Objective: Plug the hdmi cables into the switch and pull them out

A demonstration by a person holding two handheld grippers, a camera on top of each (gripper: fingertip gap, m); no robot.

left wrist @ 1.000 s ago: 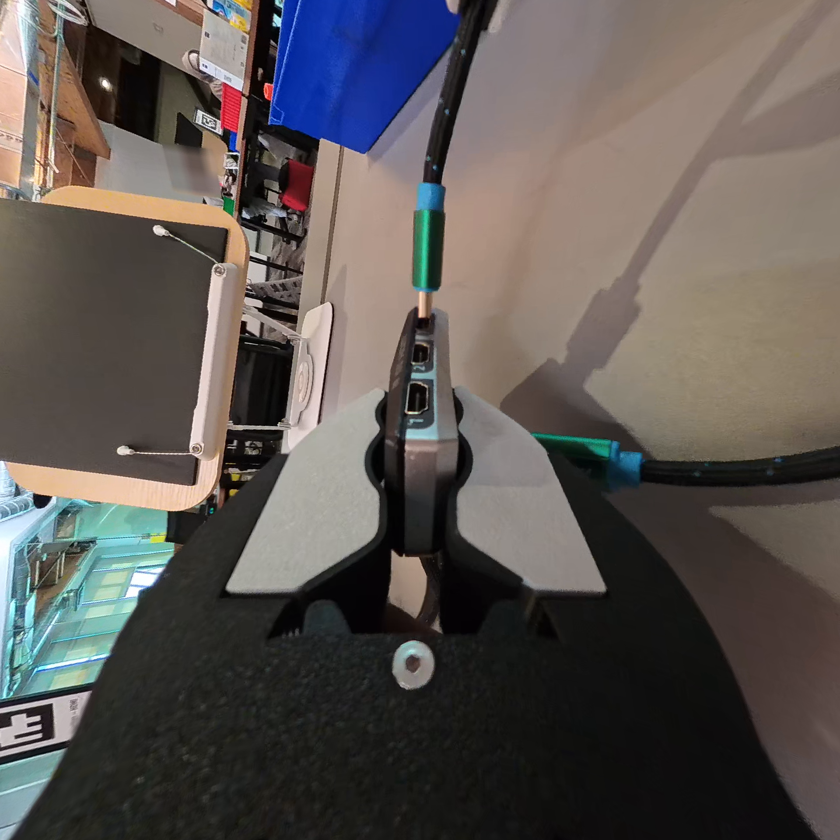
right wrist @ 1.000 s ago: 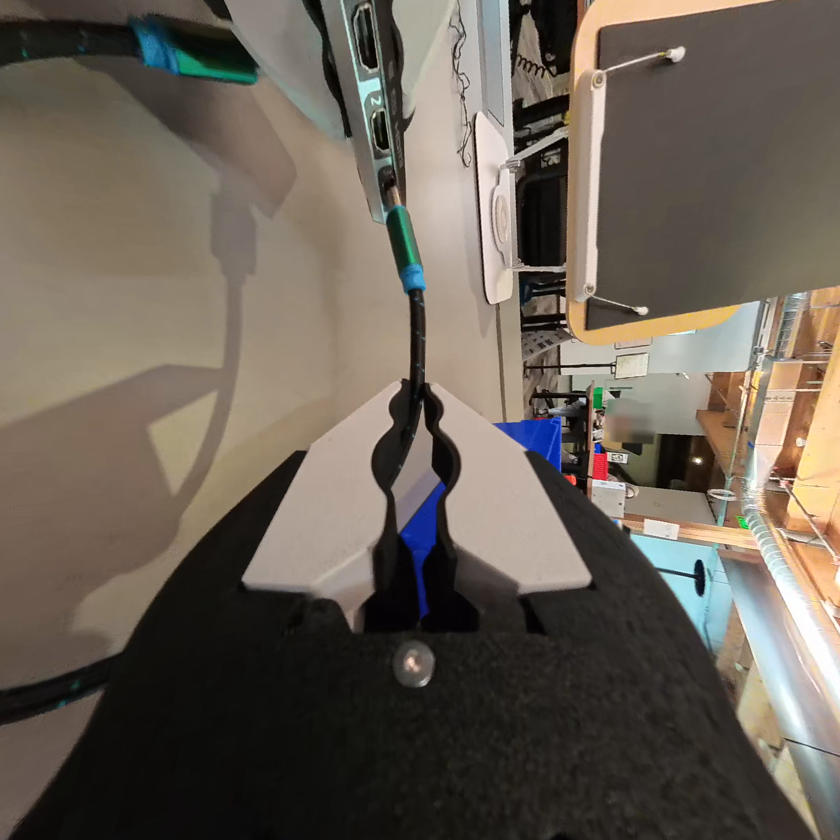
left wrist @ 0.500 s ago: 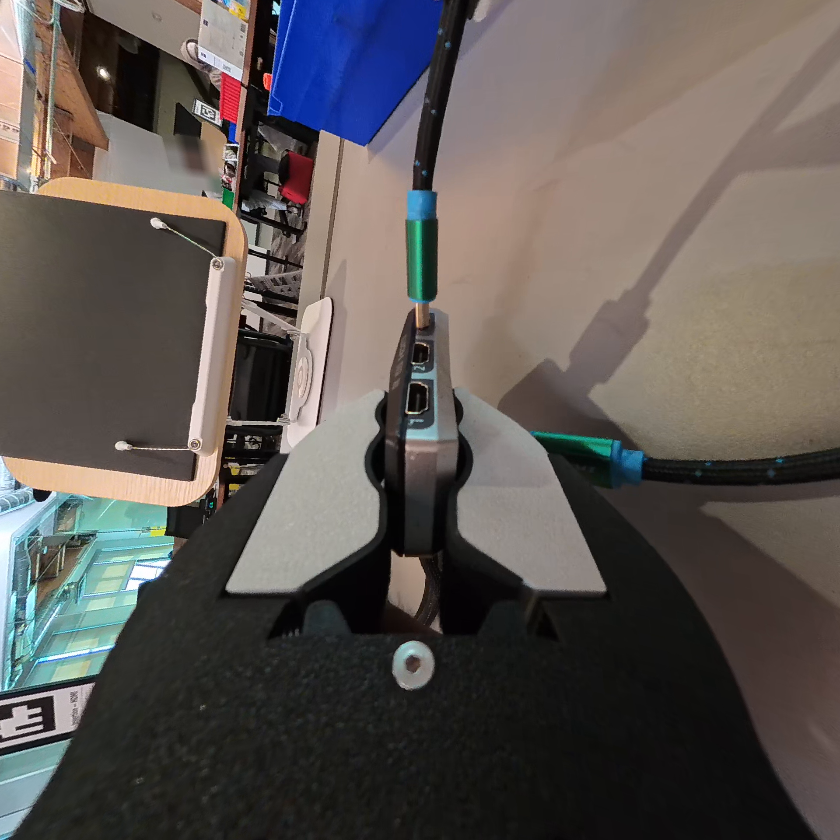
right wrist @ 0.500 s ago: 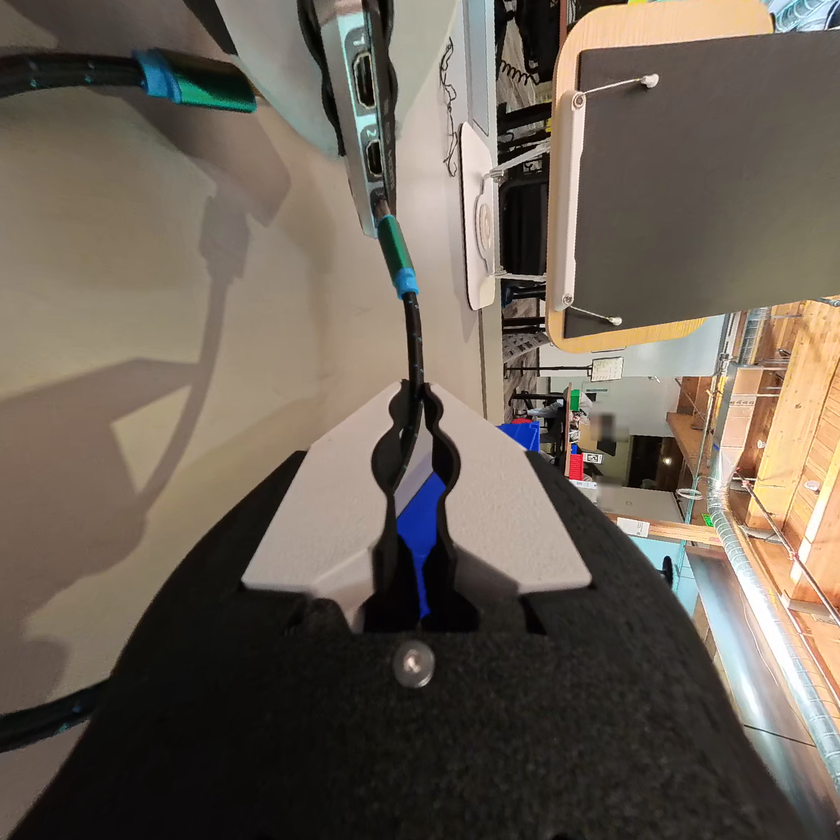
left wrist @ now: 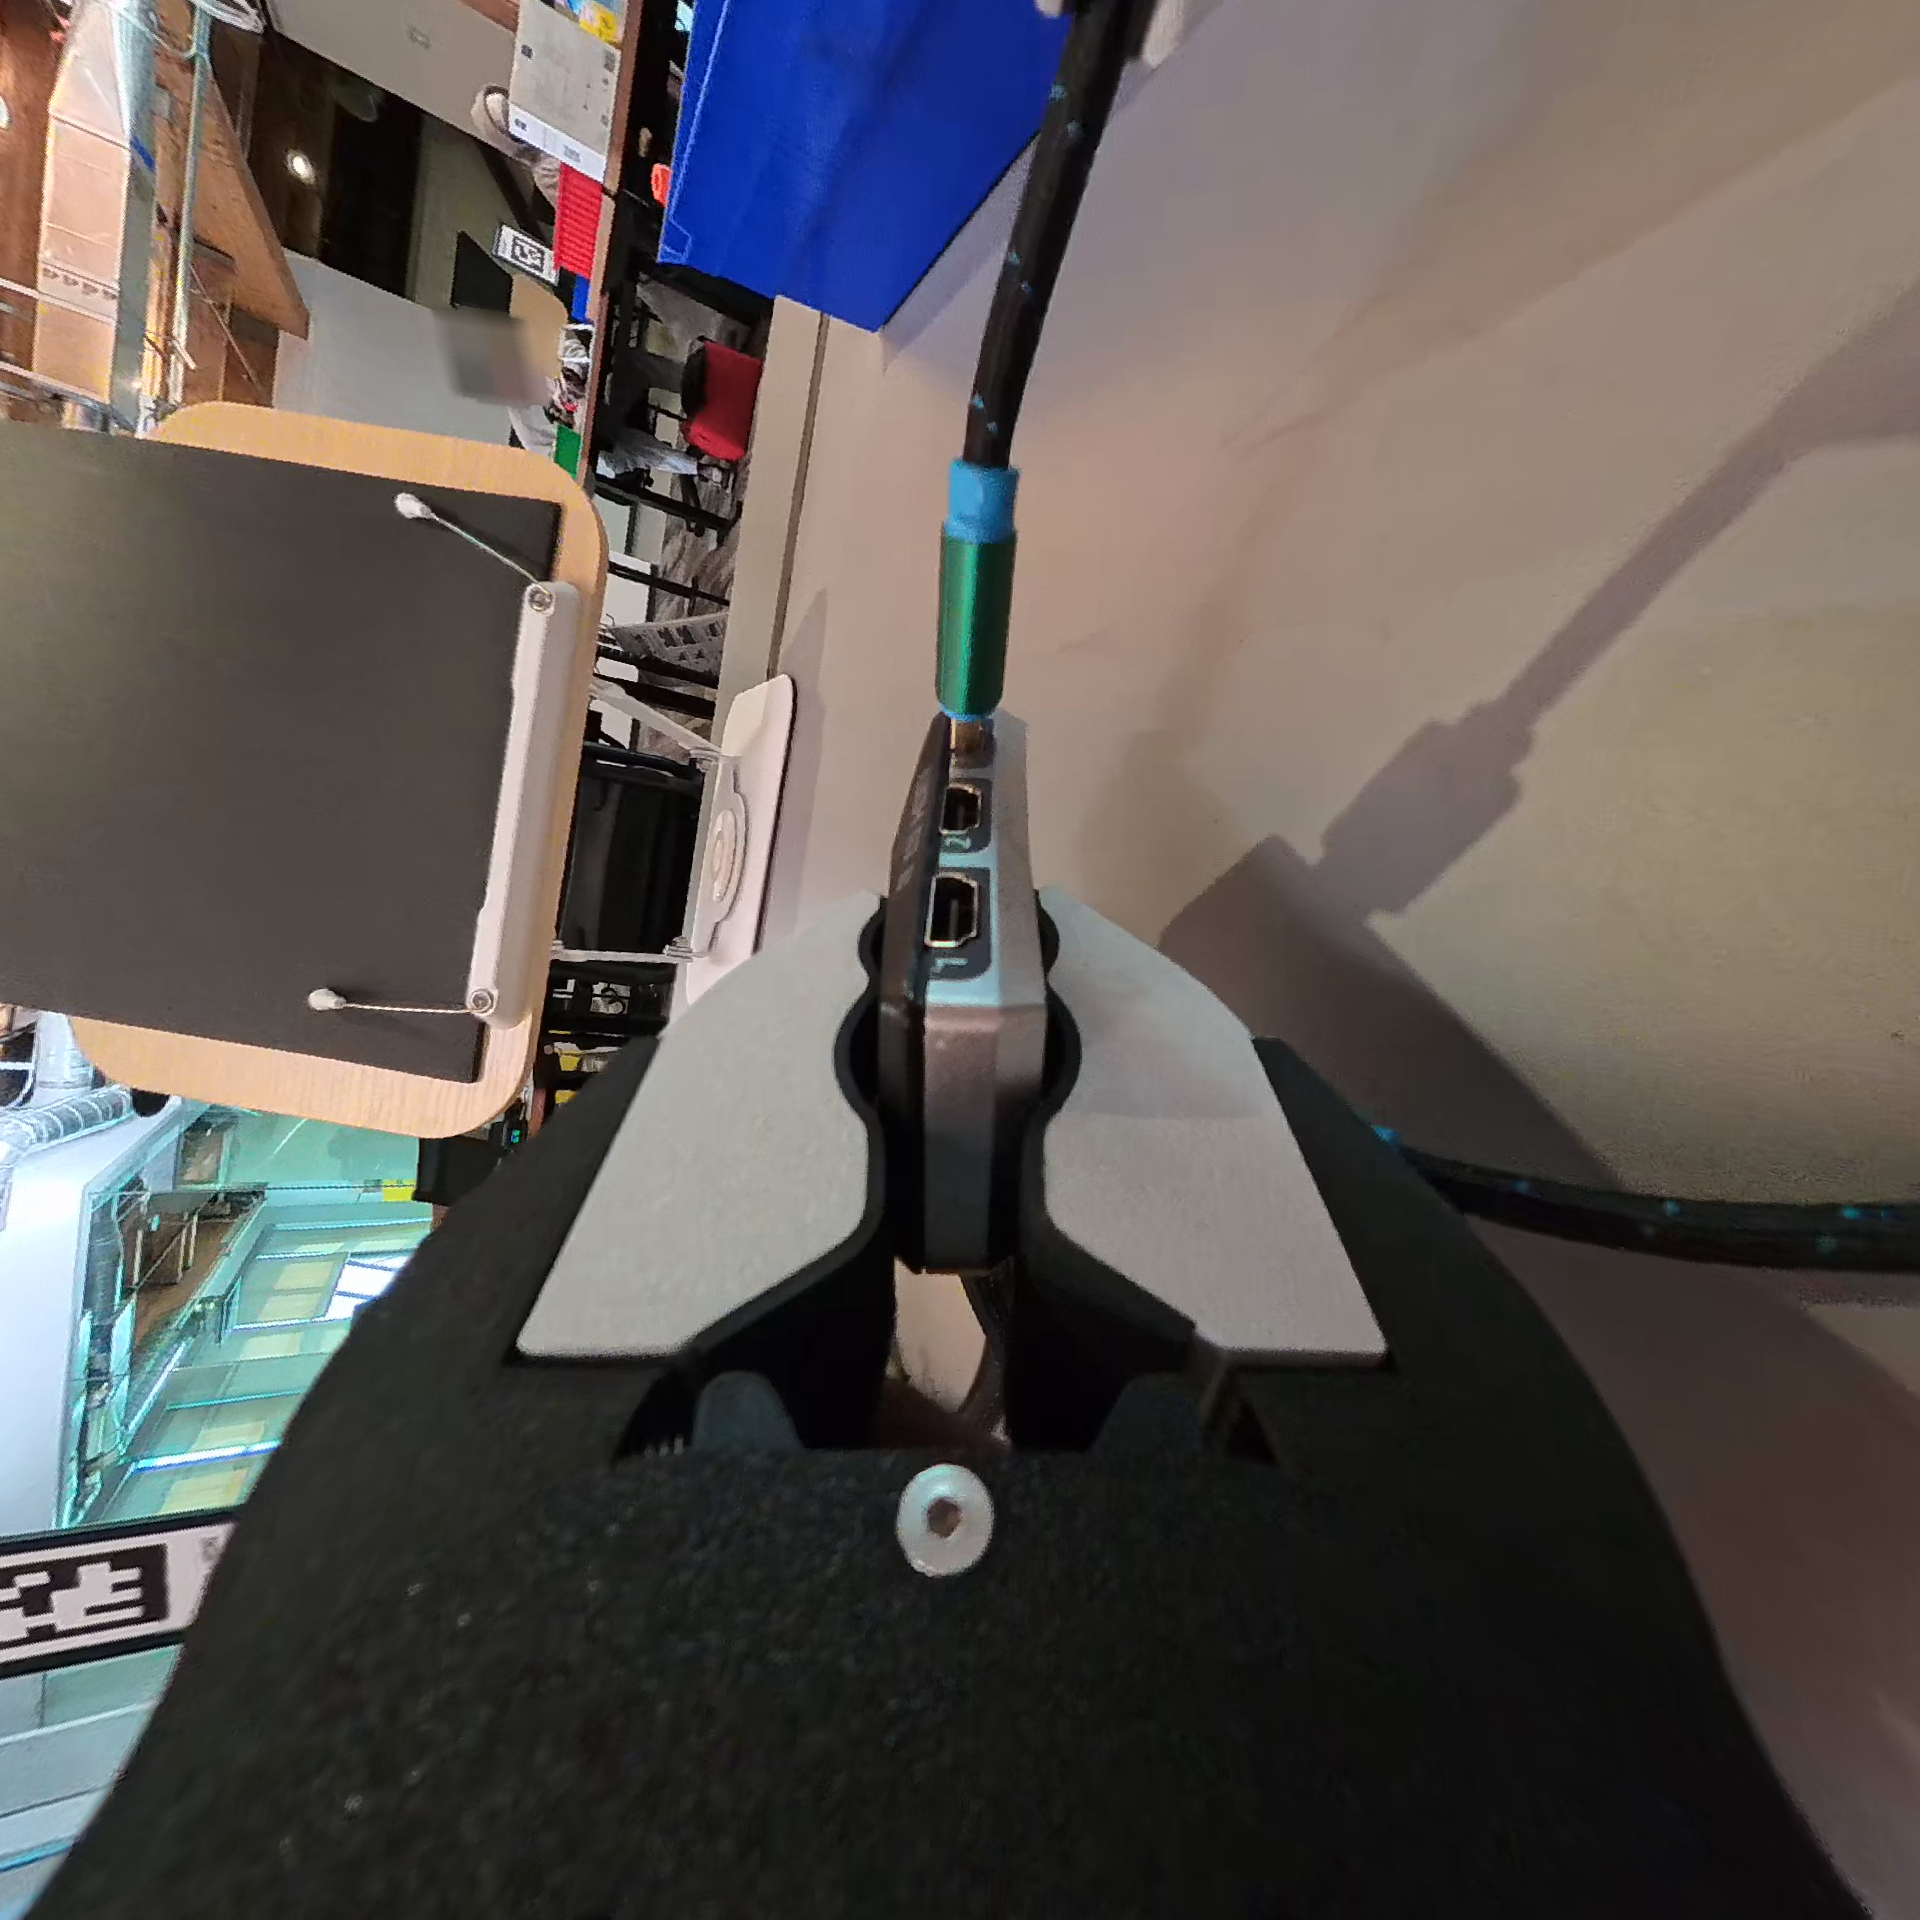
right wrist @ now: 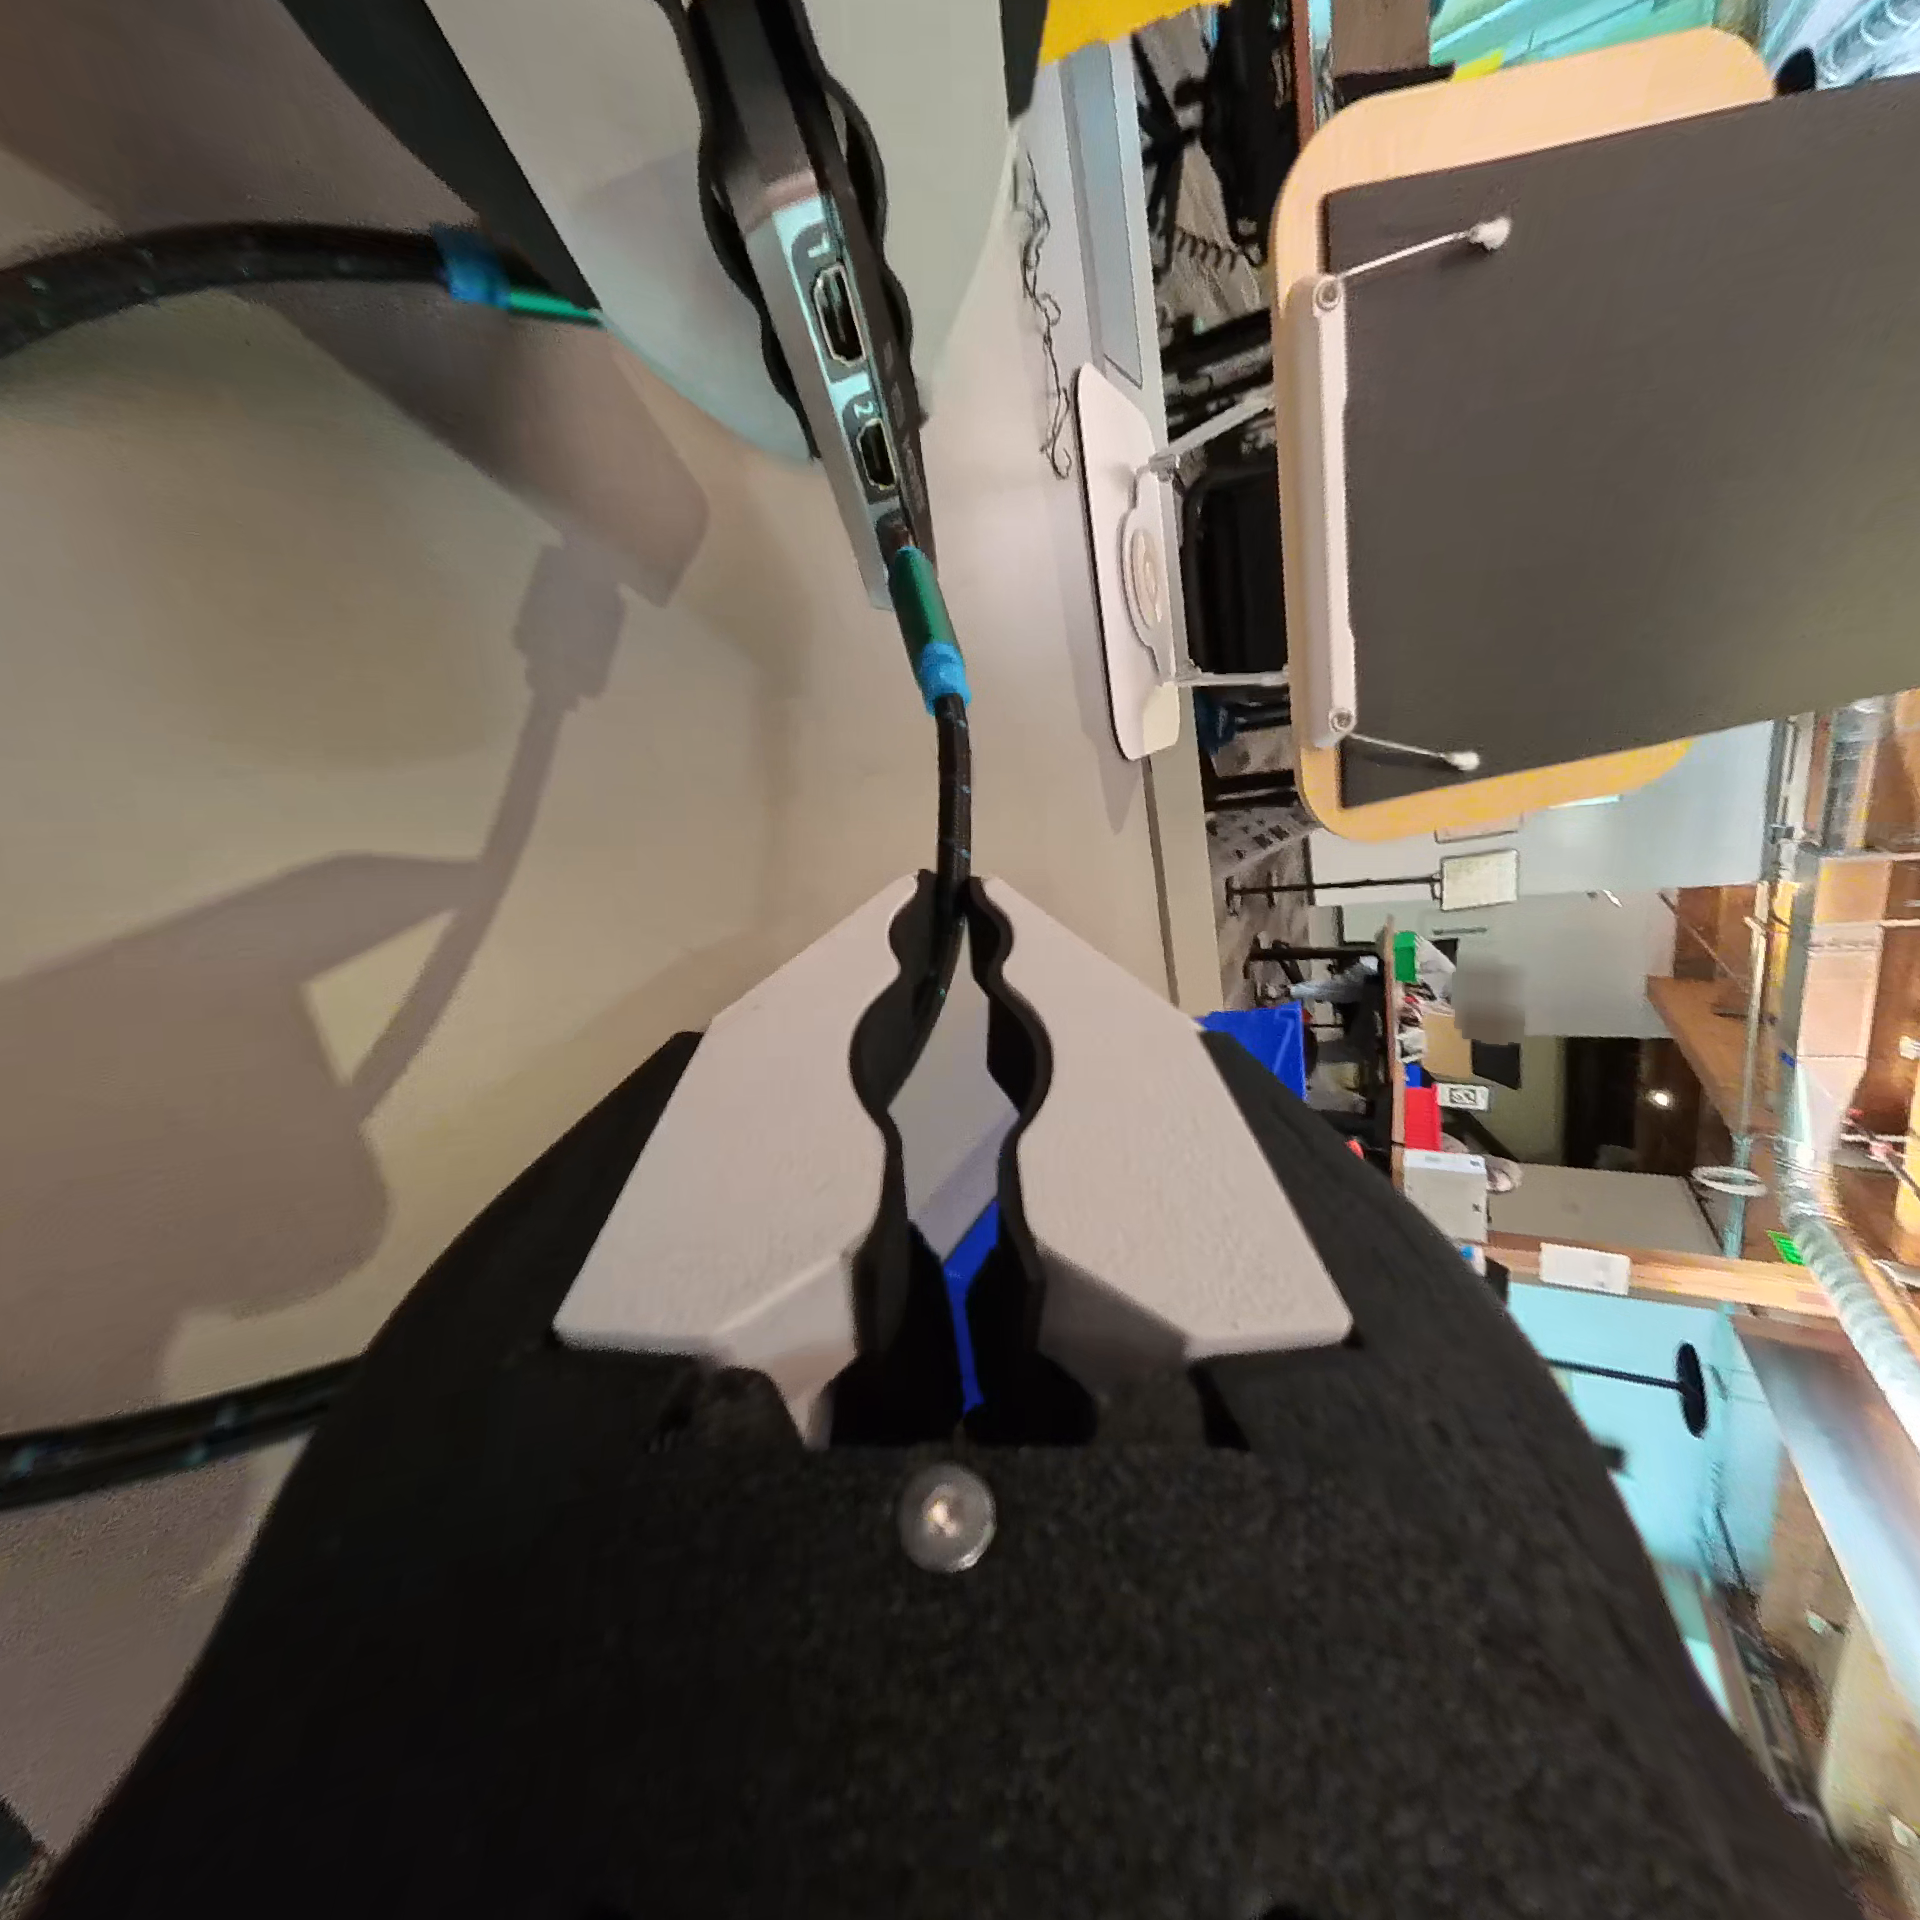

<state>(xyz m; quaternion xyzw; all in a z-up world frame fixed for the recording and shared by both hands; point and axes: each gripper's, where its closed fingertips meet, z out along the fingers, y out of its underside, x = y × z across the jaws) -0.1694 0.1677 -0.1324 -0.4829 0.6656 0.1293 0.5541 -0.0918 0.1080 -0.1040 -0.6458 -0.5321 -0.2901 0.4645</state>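
Note:
My left gripper [left wrist: 961,914] is shut on the grey HDMI switch [left wrist: 977,1049] and holds it on edge above the table. Two of its ports [left wrist: 956,909] face me empty. A green plug [left wrist: 966,623] on a black braided HDMI cable [left wrist: 1023,260] sits in the far port, with a sliver of gold tip showing. My right gripper [right wrist: 951,894] is shut on that cable [right wrist: 951,790] a short way behind its green plug [right wrist: 920,613], which is in the switch [right wrist: 831,416]. A second braided cable [right wrist: 208,270] with a green plug [right wrist: 540,307] lies on the table behind the left gripper.
The beige table [left wrist: 1455,623] runs under both grippers. A blue bin [left wrist: 831,135] stands at its far end. A black board with a wooden rim [left wrist: 260,748] and a white pad [left wrist: 743,810] lie beyond the table edge. The second cable [left wrist: 1662,1226] crosses the table on the right. The grippers' ends are close to 11 cm from one another.
The green plug has gone deeper into the far port and less gold tip shows. The second cable's plug has slipped out of sight behind my left gripper.

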